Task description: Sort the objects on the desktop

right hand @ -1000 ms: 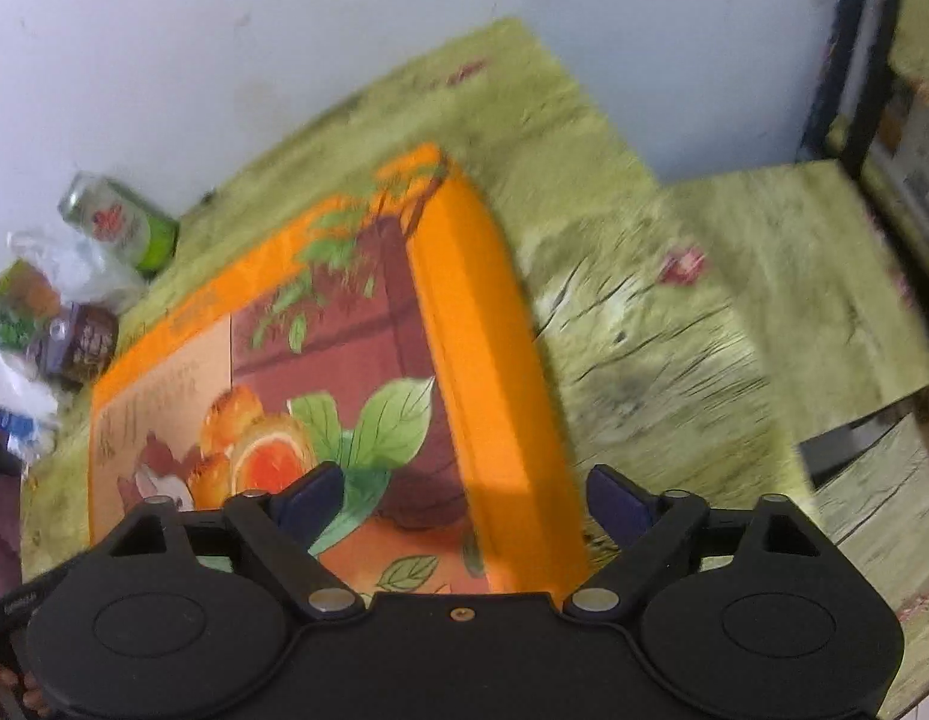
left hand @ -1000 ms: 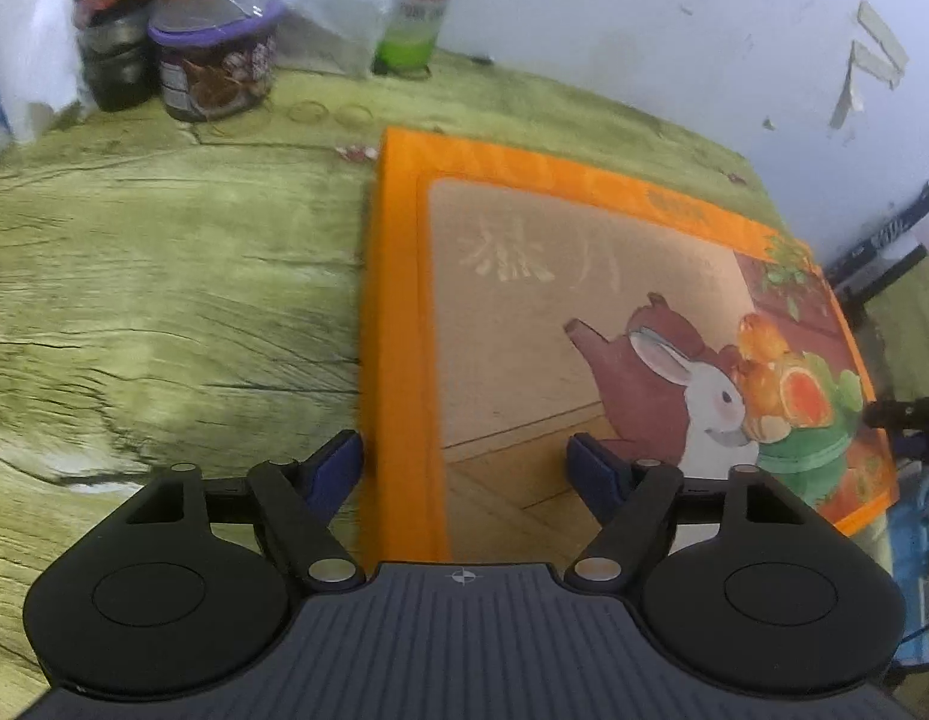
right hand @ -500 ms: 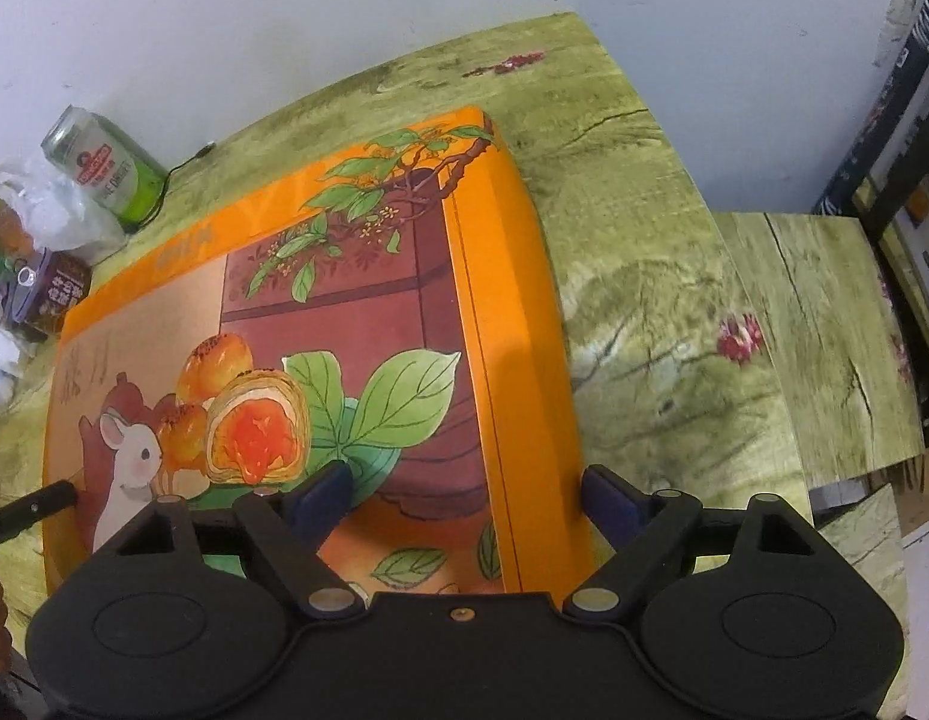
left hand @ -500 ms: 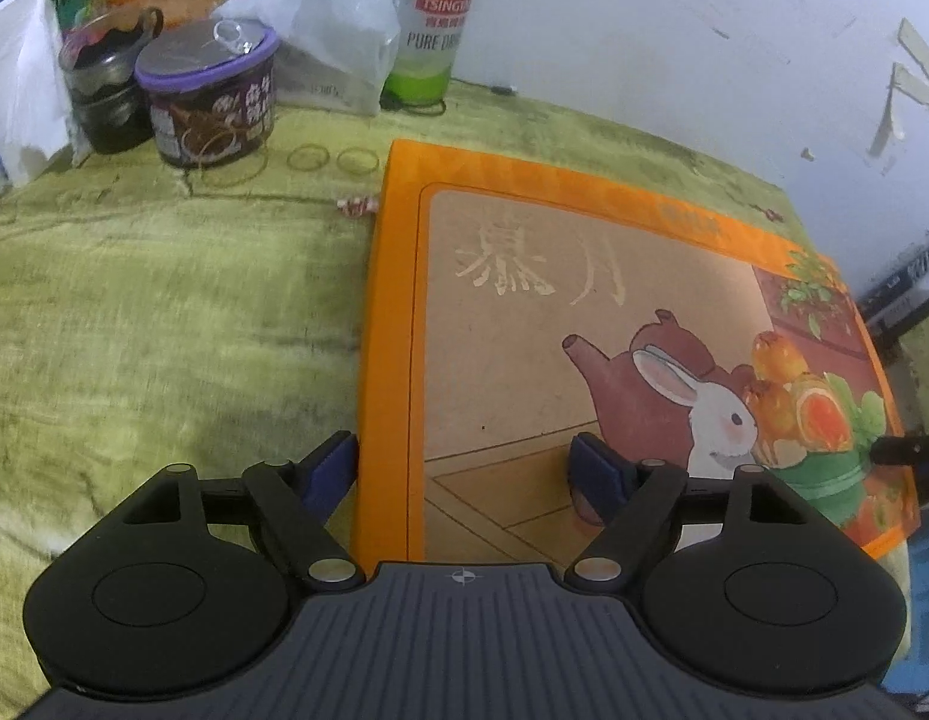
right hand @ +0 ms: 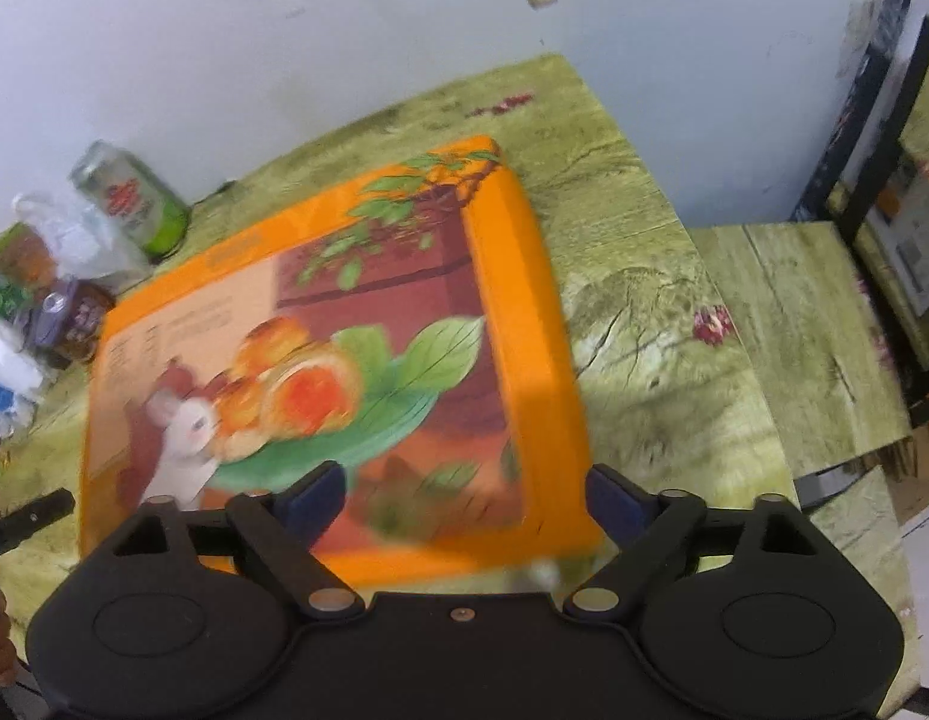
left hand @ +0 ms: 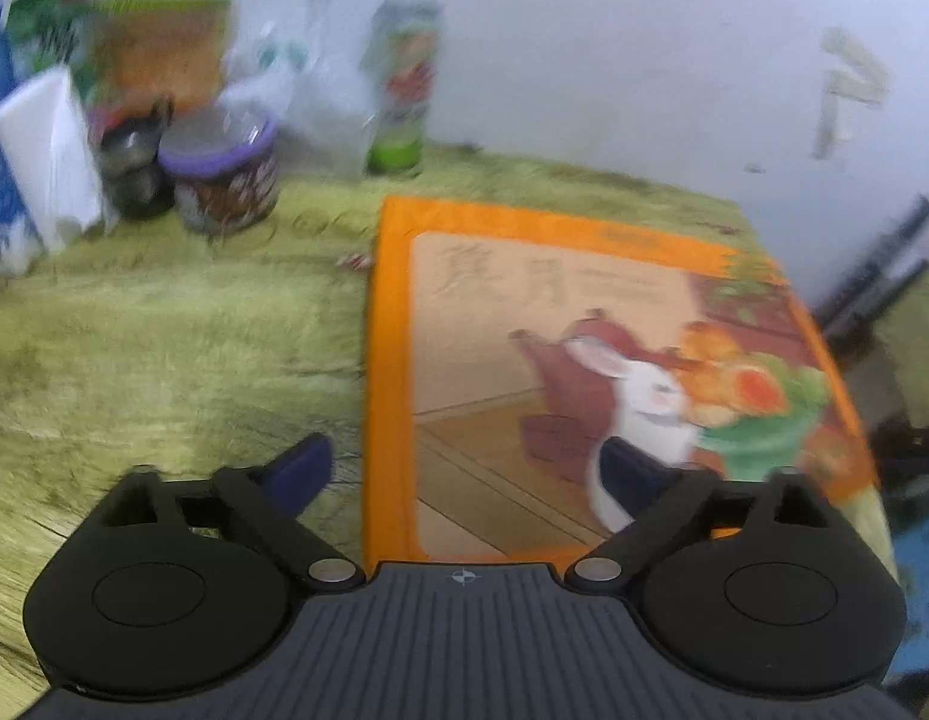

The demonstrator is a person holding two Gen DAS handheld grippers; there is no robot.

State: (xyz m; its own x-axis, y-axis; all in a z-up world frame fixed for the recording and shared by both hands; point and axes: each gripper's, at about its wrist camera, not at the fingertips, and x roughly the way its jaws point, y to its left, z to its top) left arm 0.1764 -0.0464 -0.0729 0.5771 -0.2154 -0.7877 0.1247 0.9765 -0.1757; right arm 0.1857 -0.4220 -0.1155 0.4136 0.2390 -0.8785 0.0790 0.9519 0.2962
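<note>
A large flat orange box (left hand: 584,360) printed with a rabbit and fruit lies on the green wood-grain table (left hand: 164,360). My left gripper (left hand: 467,471) is open above the box's near left edge, one finger over the table and the other over the lid. In the right wrist view the same box (right hand: 320,360) fills the middle. My right gripper (right hand: 464,498) is open, its fingers straddling the box's near right corner. Nothing is held. Both views are motion-blurred.
Against the wall at back left stand a green can (left hand: 398,96), a purple-lidded cup (left hand: 224,180), a plastic bag (left hand: 284,90) and a white paper pack (left hand: 50,162). A lower green tabletop (right hand: 794,330) and a black frame (right hand: 872,90) sit to the right.
Both grippers have drawn back from the box and tilted up, so more wall and back clutter shows. The box's near edge now shows ahead of the right gripper. The jaws stay wide.
</note>
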